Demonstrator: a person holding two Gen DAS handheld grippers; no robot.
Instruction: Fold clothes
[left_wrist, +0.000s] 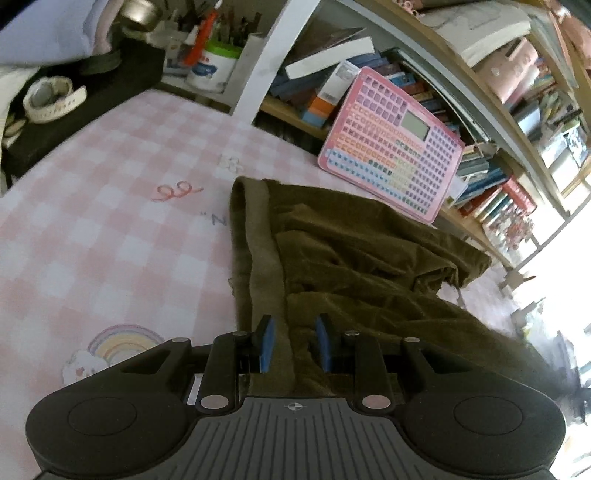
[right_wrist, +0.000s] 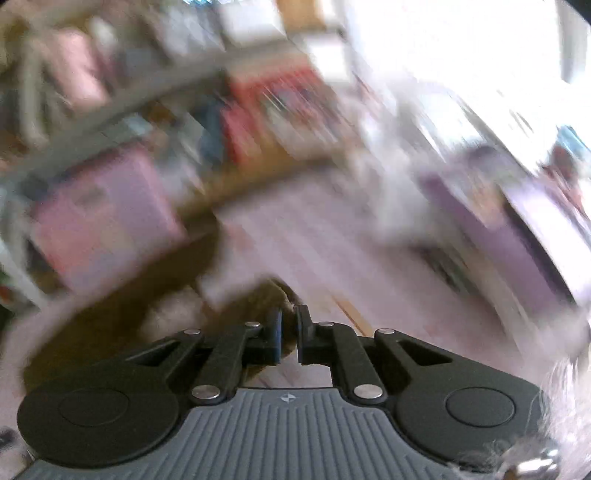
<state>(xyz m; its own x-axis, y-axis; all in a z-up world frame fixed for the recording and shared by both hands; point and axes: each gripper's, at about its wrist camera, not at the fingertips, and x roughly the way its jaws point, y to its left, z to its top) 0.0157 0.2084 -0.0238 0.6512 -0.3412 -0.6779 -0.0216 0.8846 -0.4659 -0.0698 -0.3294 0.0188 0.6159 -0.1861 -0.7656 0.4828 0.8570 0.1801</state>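
My left claw sits with its blue pads apart, a band of the olive-brown garment running between them, though I cannot tell whether they press it. The garment lies rumpled on the pink checked sheet, near a pink keyboard toy leaning on the bookshelf. My right claw is nearly closed, pinching a garment edge; that view is badly blurred.

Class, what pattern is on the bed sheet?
Pink-and-white checks on the sheet, clearest in the left wrist view.
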